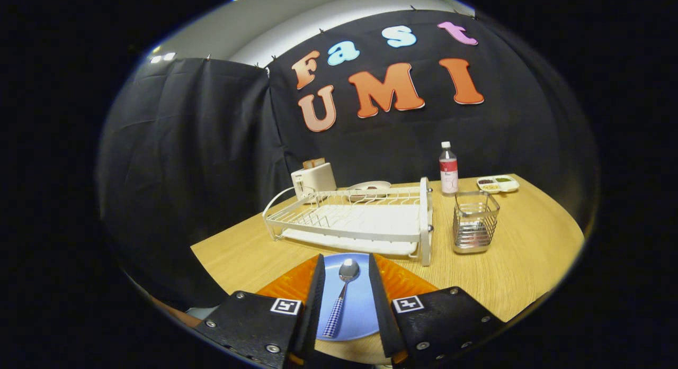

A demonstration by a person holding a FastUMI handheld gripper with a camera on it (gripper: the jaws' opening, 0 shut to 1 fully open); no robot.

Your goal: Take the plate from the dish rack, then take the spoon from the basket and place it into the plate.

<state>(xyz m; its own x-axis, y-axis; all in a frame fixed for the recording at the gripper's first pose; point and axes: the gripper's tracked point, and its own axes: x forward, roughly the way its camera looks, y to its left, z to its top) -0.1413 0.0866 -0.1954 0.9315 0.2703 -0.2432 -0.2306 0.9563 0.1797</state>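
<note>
From the gripper view, the gripper hangs above the near edge of the table with its two fingers spread apart and holding nothing. Between them lies the blue plate, flat on an orange mat, and the spoon rests in the plate, bowl pointing away from the fingers and its checked handle running back toward them. Neither finger seems to touch the spoon or the plate.

Beyond the plate stands the white dish rack, with no plate in its slots, and just to its right the wire basket, which looks bare inside. Further back are a toaster, a bottle, a small dish behind the rack and a divided tray.

By the look of it the task is as good as finished (spoon in plate, both off the rack and basket). What could go wrong now: a low or sideways pull-away could let a finger catch the spoon handle or the plate rim, flicking the spoon out or sliding the plate on the mat; lifting straight up avoids that
</note>
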